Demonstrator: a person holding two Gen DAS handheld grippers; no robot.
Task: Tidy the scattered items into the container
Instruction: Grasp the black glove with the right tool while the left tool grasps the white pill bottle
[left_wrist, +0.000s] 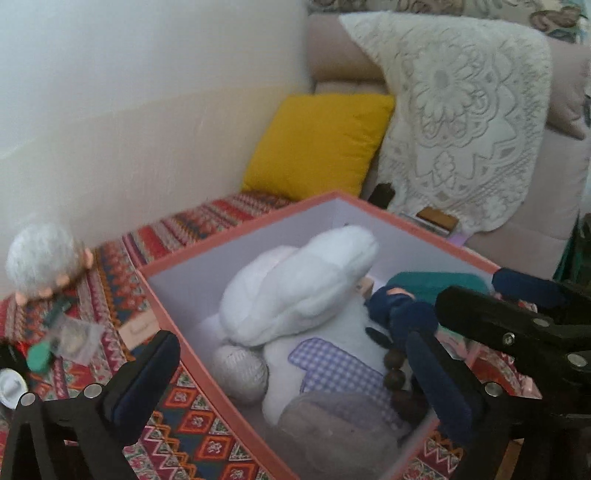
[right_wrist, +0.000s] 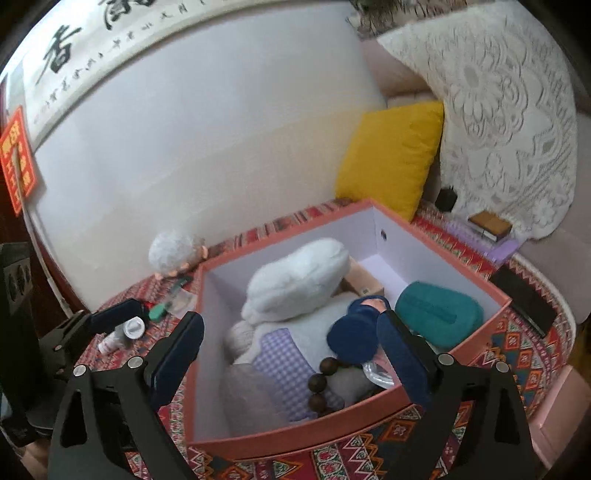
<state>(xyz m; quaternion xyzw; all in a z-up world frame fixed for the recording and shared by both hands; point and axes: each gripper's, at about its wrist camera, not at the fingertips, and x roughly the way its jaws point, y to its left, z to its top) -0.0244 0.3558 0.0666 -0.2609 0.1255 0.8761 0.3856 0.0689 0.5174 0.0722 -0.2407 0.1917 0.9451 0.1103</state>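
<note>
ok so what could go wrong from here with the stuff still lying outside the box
1. The box is already crowded: the white plush bulges near the rim, so the grey-haired doll may not settle inside.
2. The clear packet and green item lie overlapping on the patterned cloth; a pinch could catch both, or snag the cloth.
3. Both grippers, left and right, stand open over the box and could collide.
</note>
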